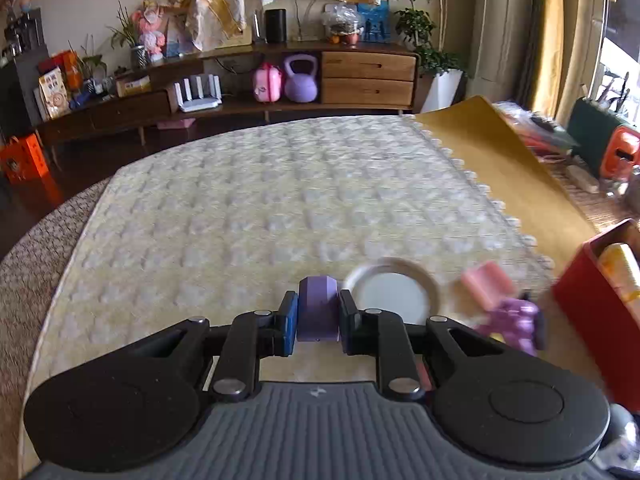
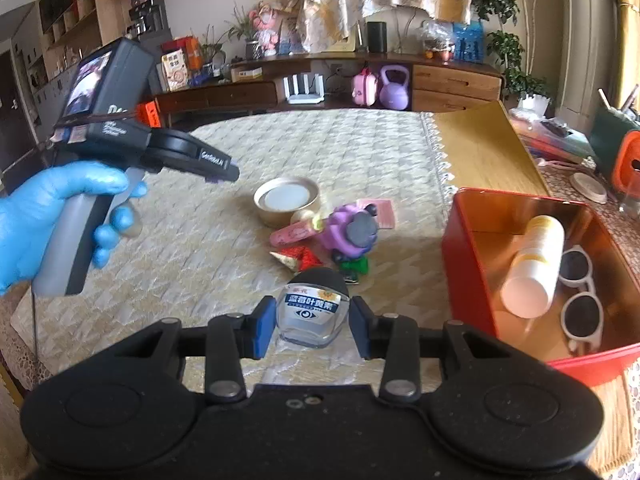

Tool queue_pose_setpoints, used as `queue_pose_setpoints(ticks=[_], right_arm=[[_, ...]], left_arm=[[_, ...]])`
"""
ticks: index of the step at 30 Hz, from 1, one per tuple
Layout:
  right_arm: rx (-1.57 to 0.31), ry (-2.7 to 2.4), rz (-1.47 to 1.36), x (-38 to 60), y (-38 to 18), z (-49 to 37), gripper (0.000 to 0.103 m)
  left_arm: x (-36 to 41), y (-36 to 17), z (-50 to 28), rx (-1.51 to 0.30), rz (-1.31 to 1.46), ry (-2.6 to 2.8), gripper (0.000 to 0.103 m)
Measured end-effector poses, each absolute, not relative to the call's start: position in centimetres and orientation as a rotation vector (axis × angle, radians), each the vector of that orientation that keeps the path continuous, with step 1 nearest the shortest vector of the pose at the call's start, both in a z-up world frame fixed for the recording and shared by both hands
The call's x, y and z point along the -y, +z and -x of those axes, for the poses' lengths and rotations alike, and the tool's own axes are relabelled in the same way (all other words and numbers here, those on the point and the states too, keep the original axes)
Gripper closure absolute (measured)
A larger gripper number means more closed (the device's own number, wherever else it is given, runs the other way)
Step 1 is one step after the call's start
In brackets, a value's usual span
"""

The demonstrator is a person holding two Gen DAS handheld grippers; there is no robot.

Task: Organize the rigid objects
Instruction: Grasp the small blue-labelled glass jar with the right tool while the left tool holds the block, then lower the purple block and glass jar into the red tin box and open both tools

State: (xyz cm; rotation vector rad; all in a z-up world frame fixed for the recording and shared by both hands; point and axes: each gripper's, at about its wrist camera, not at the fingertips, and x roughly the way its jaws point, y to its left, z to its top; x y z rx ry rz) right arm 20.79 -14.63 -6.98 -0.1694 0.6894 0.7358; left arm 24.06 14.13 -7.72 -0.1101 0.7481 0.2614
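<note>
Above the quilted cloth (image 1: 248, 208), left hand-held gripper (image 1: 318, 312) clamps a half-hidden purple block (image 1: 318, 304); right hand-held gripper (image 2: 310, 326) grips a bottle (image 2: 310, 312)

Both wrist views face sideboard (image 1: 280, 76); share tin (image 2: 286, 204).

We can read little. The small jar (image 2: 310, 312) carries a blue label with white Chinese characters above an eye symbol. The grey handheld device (image 2: 120, 120) shows white lettering beginning "D", the rest hidden, and smaller print too blurred to read.
</note>
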Motion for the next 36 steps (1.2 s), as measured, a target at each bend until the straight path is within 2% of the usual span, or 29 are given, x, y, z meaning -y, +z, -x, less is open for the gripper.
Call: queue_pose_setpoints(ticks=[23,36], right_arm=[[-0.591,0.617,0.076,23.5,-3.4,-21.9,0.064],[-0.591,0.513,0.096,29.2,-3.9,-24.9,0.064]], left_arm=[[-0.5,-2.2,-21.3,-0.687,0.026,0.027,0.083],[8.2,-3.2,-22.8,-0.727,-0.061,-0.107,0.083]])
